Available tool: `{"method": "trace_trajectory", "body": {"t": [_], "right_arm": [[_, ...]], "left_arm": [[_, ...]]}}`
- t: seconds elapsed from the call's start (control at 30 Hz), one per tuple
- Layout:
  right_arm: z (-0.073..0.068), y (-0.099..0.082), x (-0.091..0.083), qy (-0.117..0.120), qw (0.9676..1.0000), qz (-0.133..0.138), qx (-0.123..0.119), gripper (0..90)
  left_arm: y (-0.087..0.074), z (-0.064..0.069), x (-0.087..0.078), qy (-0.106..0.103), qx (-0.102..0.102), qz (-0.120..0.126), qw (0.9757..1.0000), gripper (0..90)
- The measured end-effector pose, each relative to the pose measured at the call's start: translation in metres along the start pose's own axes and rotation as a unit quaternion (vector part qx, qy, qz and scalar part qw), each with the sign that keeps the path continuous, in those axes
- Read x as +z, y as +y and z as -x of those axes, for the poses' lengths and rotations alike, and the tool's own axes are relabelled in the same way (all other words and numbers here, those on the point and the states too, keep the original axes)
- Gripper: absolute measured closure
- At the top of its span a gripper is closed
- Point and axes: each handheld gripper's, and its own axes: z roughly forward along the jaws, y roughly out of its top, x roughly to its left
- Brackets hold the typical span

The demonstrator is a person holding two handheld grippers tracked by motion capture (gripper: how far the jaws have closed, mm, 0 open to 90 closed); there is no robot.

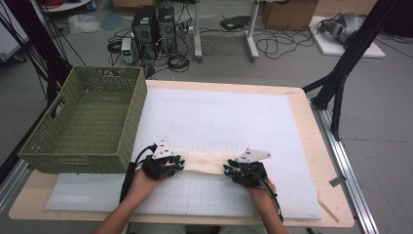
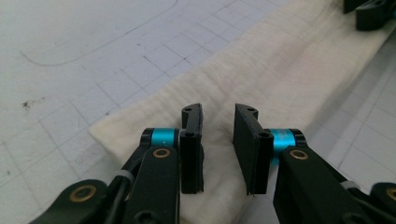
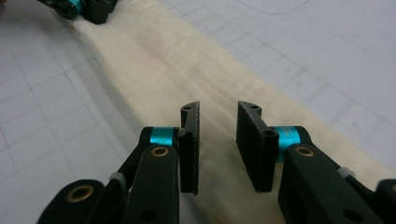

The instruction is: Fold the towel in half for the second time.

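On the white gridded mat (image 1: 214, 122) that covers the wooden table (image 1: 316, 146), a long cream cloth (image 1: 204, 162), folded into a narrow strip, lies flat across the near half, running from left to right in the high view; the person's two hands come in from the bottom edge, one at each end of the strip. At the left end sits the left gripper (image 1: 168, 163), with its grey three-cornered plate on top; in the left gripper view its two black jaws stand a little way apart over the cloth's (image 2: 261, 79) end, with a bare gap between the pads (image 2: 191, 140); the cream fabric shows through that gap and the pads do not press on it, so the jaws are partly open and hold nothing. At the right end sits the right gripper (image 1: 241, 168); in the right gripper view its jaws stand much the same way, slightly apart, hanging over the strip (image 3: 196, 65) close to its near edge, with nothing clamped between them; whether the tips touch the fabric I cannot tell. Each gripper view also shows the other gripper far off at the opposite end of the cloth, at the top corner of the picture. A green woven basket (image 1: 85, 122) stands at the table's left edge, just beside the mat and well apart from the cloth's middle; its near corner is close to the left gripper. Beyond the table, cables and computer cases lie on the grey floor.
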Motion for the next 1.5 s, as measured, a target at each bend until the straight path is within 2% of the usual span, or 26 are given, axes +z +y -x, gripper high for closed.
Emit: {"method": "trace_trajectory", "body": {"t": [0.2,0.27,0.4,0.6,0.83,1.1,1.17,1.23,1.33,1.43,1.5], "right_arm": [[0.017,-0.015,-0.028,-0.021,0.9995,0.003,0.024,69.8],[0.022,-0.019,-0.035,-0.028,0.9993,-0.004,0.024,70.2],[0.027,-0.029,-0.043,-0.028,0.9991,-0.010,0.030,70.5],[0.028,-0.037,-0.047,-0.024,0.9992,-0.022,0.022,70.4],[0.031,-0.042,-0.046,-0.015,0.9992,-0.014,0.034,70.4],[0.030,-0.041,-0.046,-0.019,0.9995,-0.013,0.023,67.4],[0.030,-0.041,-0.047,-0.020,0.9996,-0.009,0.018,63.4],[0.029,-0.041,-0.049,-0.025,0.9995,-0.002,0.018,59.3],[0.028,-0.038,-0.056,-0.034,0.9990,0.021,0.022,53.8],[0.028,-0.034,-0.065,-0.040,0.9978,0.048,0.022,51.0],[0.027,-0.032,-0.070,-0.049,0.9967,0.062,0.022,48.1]], "left_arm": [[-0.001,-0.003,-0.003,0.010,-0.006,0.002,0.9999,65.7],[-0.001,-0.005,-0.004,0.014,-0.007,0.004,0.9999,64.5],[-0.002,-0.007,-0.007,0.017,-0.008,0.005,0.9998,63.7],[-0.008,-0.011,-0.012,0.018,-0.006,0.005,0.9998,66.5],[-0.010,-0.011,-0.013,0.020,-0.009,0.006,0.9997,66.5],[-0.011,-0.010,-0.014,0.017,-0.009,0.009,0.9998,64.0],[-0.012,-0.012,-0.016,0.013,-0.017,0.017,0.9996,59.6],[-0.012,-0.013,-0.019,0.005,-0.035,0.031,0.9989,53.6],[-0.010,-0.015,-0.024,0.008,-0.040,0.057,0.9975,47.4],[-0.006,-0.018,-0.032,0.008,-0.046,0.089,0.9949,43.4],[-0.004,-0.019,-0.039,0.009,-0.051,0.115,0.9921,40.5]]}}
